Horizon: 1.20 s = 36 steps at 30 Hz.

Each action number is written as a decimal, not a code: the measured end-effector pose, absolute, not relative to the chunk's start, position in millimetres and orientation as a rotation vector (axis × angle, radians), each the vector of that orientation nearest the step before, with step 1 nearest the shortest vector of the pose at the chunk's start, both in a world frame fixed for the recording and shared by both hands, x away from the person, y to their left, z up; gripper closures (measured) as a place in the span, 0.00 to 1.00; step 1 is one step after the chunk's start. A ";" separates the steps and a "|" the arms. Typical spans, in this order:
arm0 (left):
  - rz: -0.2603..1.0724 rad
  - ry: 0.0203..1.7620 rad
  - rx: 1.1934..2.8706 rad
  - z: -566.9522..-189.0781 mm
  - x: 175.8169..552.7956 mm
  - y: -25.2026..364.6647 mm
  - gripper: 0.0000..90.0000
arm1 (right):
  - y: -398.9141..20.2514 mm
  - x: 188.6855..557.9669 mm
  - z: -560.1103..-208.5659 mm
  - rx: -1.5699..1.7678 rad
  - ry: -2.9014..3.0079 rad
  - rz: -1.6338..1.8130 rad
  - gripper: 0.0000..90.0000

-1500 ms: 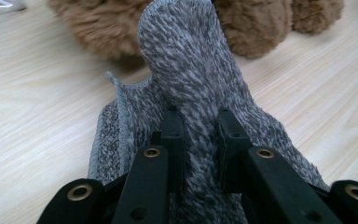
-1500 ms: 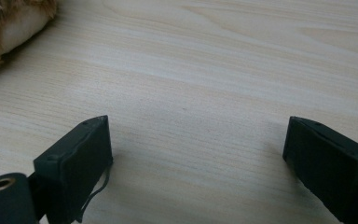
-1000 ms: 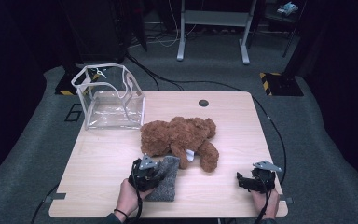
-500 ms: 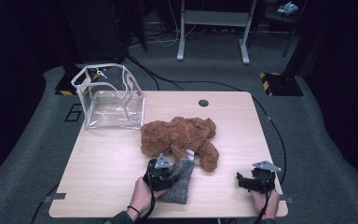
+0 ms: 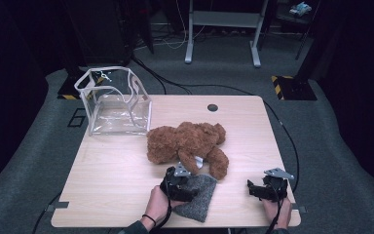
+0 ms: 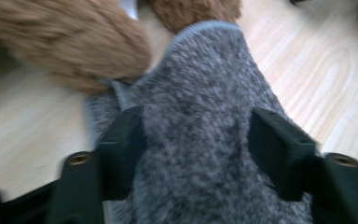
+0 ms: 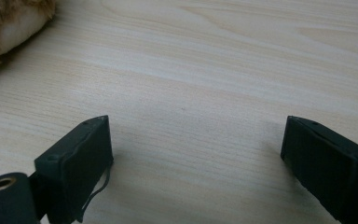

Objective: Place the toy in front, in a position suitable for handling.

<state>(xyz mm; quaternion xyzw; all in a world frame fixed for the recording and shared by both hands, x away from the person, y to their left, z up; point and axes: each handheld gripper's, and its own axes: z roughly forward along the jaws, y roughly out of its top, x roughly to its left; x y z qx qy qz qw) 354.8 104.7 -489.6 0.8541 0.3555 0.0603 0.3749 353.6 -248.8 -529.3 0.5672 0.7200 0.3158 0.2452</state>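
At the near edge of the light wooden table [image 5: 117, 165], the left gripper [image 5: 179, 184] rests over a grey knitted fabric piece [image 5: 197, 195]; its jaws have just been opening and now stand apart, the fabric lying between them, apparently slack. To the right of that fabric, well apart, the right gripper [image 5: 259, 190] sits with jaws spread wide over bare wood. Just beyond the fabric, touching it, lies a brown plush teddy bear [image 5: 187, 142]. Farther back and left of the bear stands a clear plastic zip pouch [image 5: 114, 101].
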 end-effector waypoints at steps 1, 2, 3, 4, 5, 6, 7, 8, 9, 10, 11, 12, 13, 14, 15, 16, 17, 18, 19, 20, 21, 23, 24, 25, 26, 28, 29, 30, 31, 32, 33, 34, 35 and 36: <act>0.168 0.916 2.183 -488.0 354.9 109.0 0.34 | -249.0 353.6 -529.1 1.550 1.966 0.863 0.10; 0.178 0.923 2.176 -486.7 354.3 113.5 0.32 | -249.1 353.7 -529.0 1.552 1.966 0.863 0.10; 0.188 0.929 2.174 -485.9 353.6 118.1 0.30 | -249.0 353.8 -528.9 1.553 1.966 0.861 0.10; 0.191 0.937 2.174 -485.7 353.4 123.4 0.29 | -249.0 353.9 -528.7 1.554 1.966 0.854 0.10; 0.199 0.947 2.177 -486.1 353.2 128.9 0.28 | -248.2 353.8 -528.2 1.563 1.967 0.851 0.09; 0.212 0.964 2.171 -486.9 352.8 134.9 0.26 | -247.6 353.7 -527.8 1.567 1.974 0.848 0.09; 0.215 0.979 2.169 -487.7 352.6 141.6 0.25 | -247.8 353.9 -527.5 1.560 1.985 0.846 0.08; 0.221 0.999 2.164 -488.8 352.3 148.4 0.24 | -247.8 353.8 -526.9 1.564 1.990 0.840 0.07; 0.240 1.017 2.156 -490.1 352.0 154.8 0.22 | -248.0 353.9 -526.3 1.570 2.002 0.847 0.06; 0.250 1.031 2.164 -491.0 351.4 161.5 0.20 | -247.7 353.2 -525.4 1.596 1.999 0.867 0.05; 0.258 1.051 2.149 -492.6 351.1 168.4 0.19 | -247.9 352.9 -524.6 1.602 2.000 0.883 0.03; 0.258 1.065 2.156 -493.3 351.2 175.7 0.17 | -247.3 351.7 -522.6 1.604 2.008 0.898 0.03; 0.271 1.077 2.161 -494.6 351.3 181.9 0.16 | -245.5 349.8 -519.6 1.605 1.998 0.920 0.03; 0.280 1.106 2.140 -496.2 351.0 187.3 0.15 | -243.0 348.6 -516.1 1.603 1.994 0.940 0.02; 0.291 1.121 2.146 -497.5 351.7 193.2 0.13 | -239.8 347.3 -512.1 1.594 1.997 0.964 0.02; 0.304 1.139 2.152 -498.9 352.2 198.1 0.11 | -235.9 346.0 -508.3 1.579 2.007 0.979 0.01; 0.304 1.164 2.130 -500.7 352.6 202.4 0.10 | -230.9 345.4 -504.9 1.563 2.024 0.987 0.01; 0.312 1.185 2.124 -502.1 353.3 206.8 0.08 | -225.1 344.0 -501.1 1.550 2.037 1.001 0.00; 0.326 1.201 2.131 -503.3 354.0 210.9 0.06 | -219.3 342.7 -497.7 1.529 2.053 1.011 0.00; 0.330 1.217 2.118 -505.6 355.0 214.5 0.05 | -212.8 342.3 -494.7 1.500 2.071 1.016 0.00; 0.337 1.232 2.127 -507.1 355.9 218.3 0.04 | -206.2 340.9 -491.5 1.488 2.085 1.033 0.00; 0.363 1.259 2.122 -511.9 356.4 223.2 0.02 | -192.9 339.4 -485.2 1.437 2.124 1.049 0.00; 0.367 1.274 2.124 -513.8 356.5 225.9 0.01 | -186.3 338.4 -482.1 1.416 2.140 1.068 0.00; 0.372 1.280 2.125 -515.6 356.8 228.5 0.00 | -179.6 337.5 -479.4 1.394 2.158 1.078 0.00; 0.367 1.290 2.121 -517.4 356.9 229.9 0.00 | -172.6 336.8 -476.9 1.372 2.175 1.079 0.00; 0.392 1.301 2.123 -519.4 356.4 232.8 0.00 | -159.1 334.9 -473.5 1.329 2.215 1.093 0.00; 0.399 1.295 2.128 -520.3 356.5 233.7 0.00 | -152.3 334.6 -472.7 1.306 2.234 1.098 0.00; 0.408 1.297 2.122 -521.2 356.3 234.3 0.00 | -145.6 333.5 -471.7 1.292 2.253 1.103 0.00; 0.426 1.304 2.130 -521.5 356.0 234.1 0.00 | -139.3 332.9 -471.5 1.270 2.266 1.106 0.00; 0.450 1.297 2.125 -523.0 356.2 234.2 0.00 | -132.7 332.3 -471.7 1.257 2.293 1.109 0.00; 0.451 1.303 2.124 -523.1 355.8 234.4 0.00 | -125.7 331.6 -472.0 1.242 2.312 1.108 0.00; 0.462 1.302 2.126 -523.6 356.1 234.3 0.00 | -119.8 331.5 -472.9 1.216 2.329 1.103 0.00; 0.474 1.293 2.116 -525.0 356.4 234.0 0.00 | -113.7 331.4 -473.6 1.201 2.349 1.104 0.00; 0.484 1.291 2.117 -525.2 356.4 234.5 0.00 | -107.8 331.2 -474.6 1.192 2.360 1.106 0.00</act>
